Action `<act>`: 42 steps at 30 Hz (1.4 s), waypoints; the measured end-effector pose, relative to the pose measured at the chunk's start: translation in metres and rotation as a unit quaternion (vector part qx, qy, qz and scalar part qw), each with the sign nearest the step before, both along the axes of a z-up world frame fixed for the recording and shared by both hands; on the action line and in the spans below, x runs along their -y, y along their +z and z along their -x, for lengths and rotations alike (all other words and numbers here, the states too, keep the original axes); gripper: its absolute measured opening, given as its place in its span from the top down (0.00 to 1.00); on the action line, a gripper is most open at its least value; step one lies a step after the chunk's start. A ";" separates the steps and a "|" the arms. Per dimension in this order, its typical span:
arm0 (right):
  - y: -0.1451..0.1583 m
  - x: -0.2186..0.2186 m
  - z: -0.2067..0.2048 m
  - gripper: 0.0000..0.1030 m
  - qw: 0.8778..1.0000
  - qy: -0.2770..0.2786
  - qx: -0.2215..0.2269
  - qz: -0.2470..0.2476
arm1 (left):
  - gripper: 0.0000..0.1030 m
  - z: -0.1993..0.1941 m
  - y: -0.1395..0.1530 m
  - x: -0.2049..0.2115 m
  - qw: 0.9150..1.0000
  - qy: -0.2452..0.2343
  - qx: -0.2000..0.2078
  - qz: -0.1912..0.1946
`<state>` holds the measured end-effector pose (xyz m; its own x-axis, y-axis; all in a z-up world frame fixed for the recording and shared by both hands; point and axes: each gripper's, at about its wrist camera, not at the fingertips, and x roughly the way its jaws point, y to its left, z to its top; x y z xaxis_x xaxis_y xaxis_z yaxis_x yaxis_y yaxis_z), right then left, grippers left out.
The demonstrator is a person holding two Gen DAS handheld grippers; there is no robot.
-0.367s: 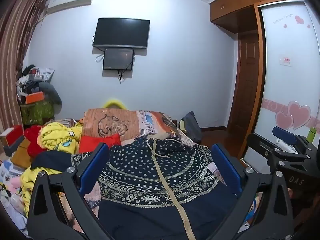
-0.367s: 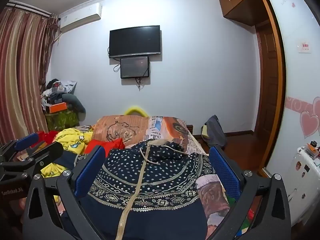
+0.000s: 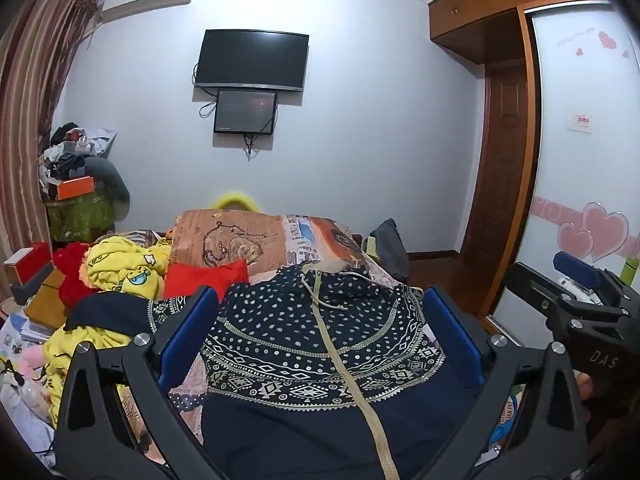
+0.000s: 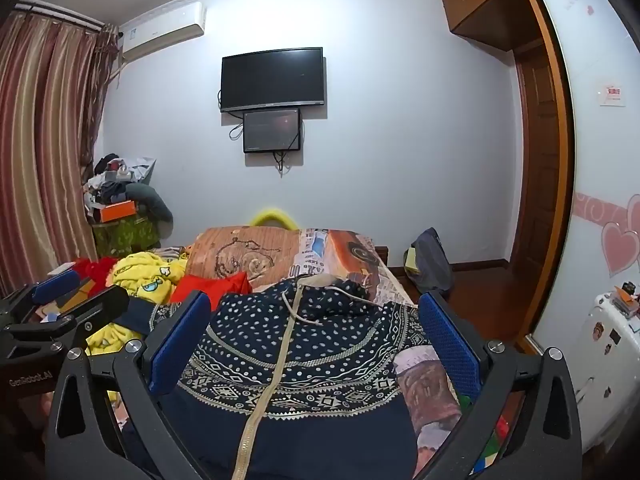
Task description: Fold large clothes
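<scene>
Bed [image 3: 320,236] unchanged since earlier frame; navy zip hoodie [image 3: 320,344] spread beneath left gripper [image 3: 320,336] and right gripper [image 4: 316,336], both splayed wide, nothing grasped.

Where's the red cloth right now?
Both views show the red cloth on the bed, left of the navy hoodie, beside the yellow clothes.

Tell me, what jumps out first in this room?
A navy zip-up hoodie with white dots and a beige zipper lies spread on the bed, straight ahead. Left of it sits a bright yellow cartoon-print garment heap. A black flat television hangs on the far wall.
</scene>
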<state>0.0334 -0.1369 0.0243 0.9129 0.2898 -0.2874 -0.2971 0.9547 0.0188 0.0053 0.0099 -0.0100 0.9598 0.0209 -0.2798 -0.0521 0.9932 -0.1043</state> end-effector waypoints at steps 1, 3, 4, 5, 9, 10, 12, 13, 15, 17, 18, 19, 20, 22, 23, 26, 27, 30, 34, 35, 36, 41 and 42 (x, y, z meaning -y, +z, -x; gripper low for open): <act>-0.001 0.000 0.002 0.00 1.000 0.000 0.000 0.000 | 0.00 0.000 0.000 0.000 1.000 0.001 0.000 0.000; 0.005 -0.002 -0.006 0.00 1.000 0.002 -0.006 0.006 | 0.00 -0.001 -0.001 -0.002 1.000 0.005 0.000 0.001; 0.005 -0.002 -0.005 0.00 1.000 0.003 -0.005 0.007 | 0.00 -0.002 -0.001 -0.003 1.000 0.006 -0.001 0.001; 0.005 -0.002 -0.005 0.00 1.000 0.003 -0.005 0.007 | 0.00 -0.002 -0.001 -0.002 1.000 0.007 -0.001 0.002; 0.006 -0.003 -0.006 0.00 1.000 0.003 -0.005 0.008 | 0.00 -0.001 -0.001 -0.005 1.000 0.009 -0.002 0.002; 0.006 -0.003 -0.006 0.00 1.000 0.003 -0.006 0.007 | 0.00 -0.001 -0.001 -0.005 1.000 0.011 -0.003 0.002; 0.006 -0.003 -0.006 0.00 1.000 0.004 -0.007 0.007 | 0.00 -0.001 -0.001 -0.004 1.000 0.011 -0.003 0.002; 0.006 -0.003 -0.006 0.00 1.000 0.004 -0.007 0.006 | 0.00 -0.001 -0.001 -0.004 1.000 0.012 -0.004 0.002; 0.007 -0.004 -0.006 0.00 1.000 0.005 -0.006 0.006 | 0.00 -0.001 -0.002 -0.004 1.000 0.011 -0.002 0.002; 0.007 -0.005 -0.006 0.00 1.000 0.006 -0.006 0.005 | 0.00 -0.001 -0.001 -0.005 1.000 0.012 -0.003 0.001; 0.007 -0.005 -0.007 0.00 1.000 0.007 -0.006 0.005 | 0.00 -0.002 -0.002 -0.005 1.000 0.013 -0.003 0.001; 0.008 -0.005 -0.007 0.00 1.000 0.007 -0.006 0.005 | 0.00 -0.003 -0.002 -0.006 1.000 0.013 -0.004 0.000; 0.008 -0.005 -0.007 0.00 1.000 0.008 -0.007 0.004 | 0.00 -0.003 -0.003 -0.006 1.000 0.014 -0.004 0.000; 0.008 -0.005 -0.007 0.00 1.000 0.009 -0.007 0.003 | 0.00 -0.002 -0.003 -0.005 1.000 0.014 -0.004 -0.002; 0.008 -0.006 -0.006 0.00 1.000 0.010 -0.006 0.004 | 0.00 -0.002 -0.003 -0.006 1.000 0.014 -0.003 -0.002; 0.008 -0.006 -0.006 0.00 1.000 0.009 -0.005 0.005 | 0.00 -0.002 -0.003 -0.005 1.000 0.016 -0.003 -0.001; 0.008 -0.005 -0.007 0.00 1.000 0.010 -0.007 0.004 | 0.00 -0.002 -0.003 -0.006 1.000 0.017 -0.002 -0.001; 0.008 -0.006 -0.007 0.00 1.000 0.010 -0.007 0.004 | 0.00 -0.003 -0.004 -0.005 1.000 0.019 -0.002 -0.001; 0.008 -0.006 -0.007 0.00 1.000 0.010 -0.007 0.004 | 0.00 -0.003 -0.006 -0.004 1.000 0.020 -0.004 -0.003; 0.008 -0.006 -0.007 0.00 1.000 0.010 -0.007 0.004 | 0.00 -0.003 -0.006 -0.005 1.000 0.020 -0.004 -0.003; 0.008 -0.006 -0.007 0.00 1.000 0.010 -0.007 0.004 | 0.00 -0.002 -0.006 -0.005 1.000 0.020 -0.004 -0.002; 0.008 -0.006 -0.007 0.00 1.000 0.011 -0.007 0.004 | 0.00 -0.003 -0.005 -0.004 1.000 0.017 -0.005 -0.003; 0.008 -0.006 -0.007 0.00 1.000 0.010 -0.007 0.004 | 0.00 -0.003 -0.006 -0.004 1.000 0.018 -0.005 -0.004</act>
